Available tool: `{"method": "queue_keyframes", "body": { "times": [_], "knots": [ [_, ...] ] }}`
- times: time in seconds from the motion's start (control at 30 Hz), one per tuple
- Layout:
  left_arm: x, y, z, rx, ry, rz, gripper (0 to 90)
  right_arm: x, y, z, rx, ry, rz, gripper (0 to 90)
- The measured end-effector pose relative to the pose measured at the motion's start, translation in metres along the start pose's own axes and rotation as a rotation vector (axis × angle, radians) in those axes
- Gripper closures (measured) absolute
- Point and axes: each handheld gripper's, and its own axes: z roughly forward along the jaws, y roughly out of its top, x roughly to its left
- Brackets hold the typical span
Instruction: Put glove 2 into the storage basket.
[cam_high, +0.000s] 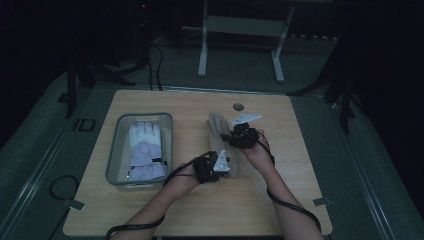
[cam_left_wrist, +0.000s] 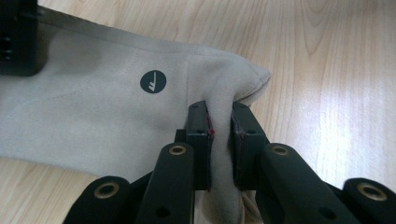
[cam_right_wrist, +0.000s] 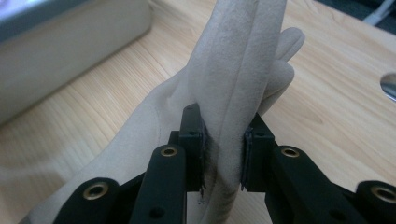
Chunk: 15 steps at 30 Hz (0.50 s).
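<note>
A beige suede glove (cam_high: 218, 134) lies in the middle of the wooden table (cam_high: 280, 200), fingers pointing away. My left gripper (cam_high: 222, 163) is shut on its cuff end; the left gripper view shows the fabric (cam_left_wrist: 116, 112) pinched between the jaws, beside a round dark logo (cam_left_wrist: 153, 81). My right gripper (cam_high: 234, 134) is shut on the finger part, and the glove (cam_right_wrist: 233, 74) rises in a fold between its jaws in the right gripper view. A white and lilac glove (cam_high: 144, 150) lies in a clear bin (cam_high: 116, 150) at the left.
A round grommet (cam_high: 238, 106) sits near the table's far edge. A white desk frame (cam_high: 240, 35) stands on the floor beyond the table. Cables trail from both grippers along the person's forearms toward the near edge.
</note>
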Motion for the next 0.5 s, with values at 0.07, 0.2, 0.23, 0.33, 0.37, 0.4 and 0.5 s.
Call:
{"method": "queue_keyframes", "body": {
  "times": [0.07,0.2,0.23,0.33,0.37,0.4,0.5],
  "knots": [
    [0.002,0.0,-0.01,0.006,0.006,0.008,80.3,0.003,0.008,-0.002,-0.015,0.013,0.001,74.5],
    [0.007,-0.001,-0.022,0.004,0.019,0.005,80.3,0.009,0.019,-0.005,-0.025,0.012,-0.008,74.5],
    [0.007,-0.001,-0.022,0.004,0.019,0.005,80.3,0.009,0.019,-0.005,-0.025,0.012,-0.008,74.5],
    [0.009,-0.002,-0.034,0.012,0.035,0.009,80.4,0.016,0.032,-0.008,-0.046,0.015,-0.016,74.5],
    [0.01,-0.002,-0.038,0.018,0.041,0.014,80.4,0.017,0.035,-0.008,-0.049,0.018,-0.019,74.5],
    [0.011,-0.003,-0.041,0.019,0.044,0.013,80.4,0.02,0.039,-0.008,-0.054,0.017,-0.028,74.5],
    [0.012,-0.005,-0.05,0.028,0.053,0.018,80.4,0.026,0.047,-0.007,-0.059,0.022,-0.036,74.5]
  ]
}}
